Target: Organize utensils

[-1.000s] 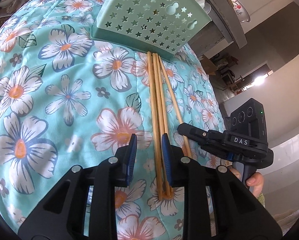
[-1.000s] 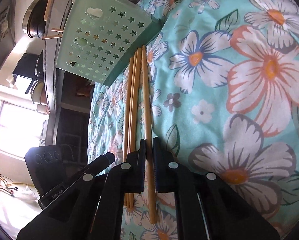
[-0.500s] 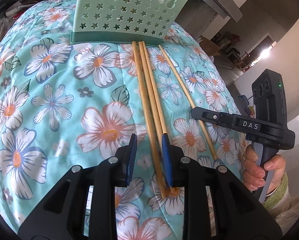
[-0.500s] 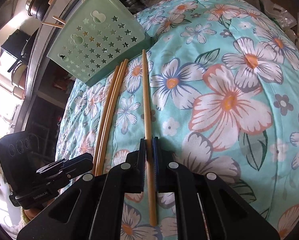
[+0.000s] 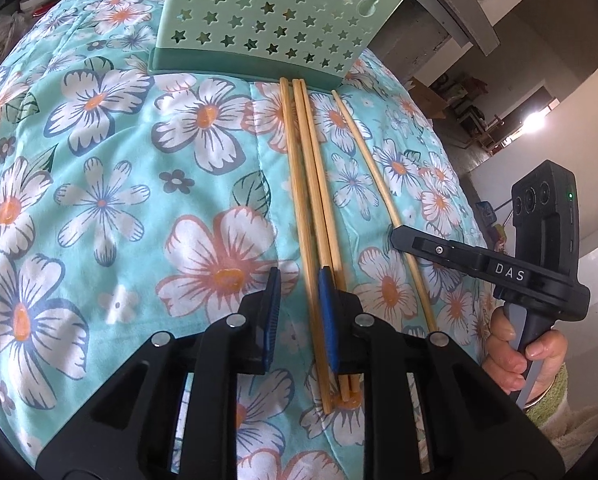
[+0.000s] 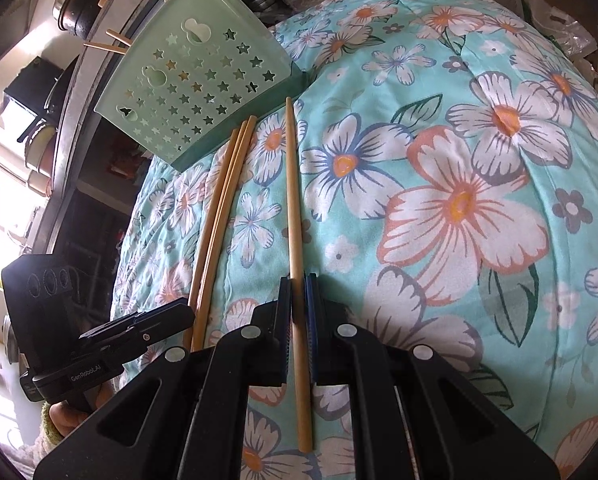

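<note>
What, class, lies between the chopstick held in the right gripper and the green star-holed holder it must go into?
Nothing visible. The single chopstick is clamped in the right gripper; only bare floral quilt lies ahead up to the green holder. The three loose chopsticks lie off to its left.

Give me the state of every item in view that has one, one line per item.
Left hand-held gripper: open, empty, over the bundle.
Right hand-held gripper: shut on the single wooden chopstick.
Single wooden chopstick: clamped, far tip near the holder's base.
Three bundled wooden chopsticks: lying loose side by side on the quilt, ungripped.
Mint-green star-perforated plastic utensil holder: standing on the quilt; contents not visible.
Turquoise floral quilt: spread under everything.
</note>
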Action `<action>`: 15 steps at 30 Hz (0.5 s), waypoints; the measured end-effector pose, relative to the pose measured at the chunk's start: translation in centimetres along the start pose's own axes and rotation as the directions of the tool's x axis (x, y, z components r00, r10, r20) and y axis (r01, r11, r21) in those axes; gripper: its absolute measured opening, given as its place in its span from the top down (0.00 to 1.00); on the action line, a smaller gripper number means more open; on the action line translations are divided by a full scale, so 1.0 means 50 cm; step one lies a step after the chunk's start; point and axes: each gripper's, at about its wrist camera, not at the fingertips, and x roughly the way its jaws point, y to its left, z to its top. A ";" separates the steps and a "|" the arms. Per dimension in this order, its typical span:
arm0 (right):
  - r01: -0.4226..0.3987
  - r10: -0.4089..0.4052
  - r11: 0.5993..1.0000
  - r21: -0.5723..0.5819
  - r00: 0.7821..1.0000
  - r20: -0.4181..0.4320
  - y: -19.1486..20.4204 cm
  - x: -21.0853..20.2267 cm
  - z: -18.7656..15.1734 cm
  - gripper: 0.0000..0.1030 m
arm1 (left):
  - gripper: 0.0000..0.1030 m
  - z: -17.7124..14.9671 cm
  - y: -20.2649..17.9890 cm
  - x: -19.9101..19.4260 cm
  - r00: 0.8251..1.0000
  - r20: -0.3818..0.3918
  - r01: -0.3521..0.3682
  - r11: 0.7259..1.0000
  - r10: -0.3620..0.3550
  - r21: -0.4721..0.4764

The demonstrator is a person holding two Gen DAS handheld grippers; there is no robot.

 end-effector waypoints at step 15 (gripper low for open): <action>0.087 -0.088 0.994 -0.064 0.996 -0.002 0.038 0.006 -0.003 0.93 | 0.95 -0.024 0.033 -0.070 0.996 0.060 -0.067 0.996 0.071 -0.060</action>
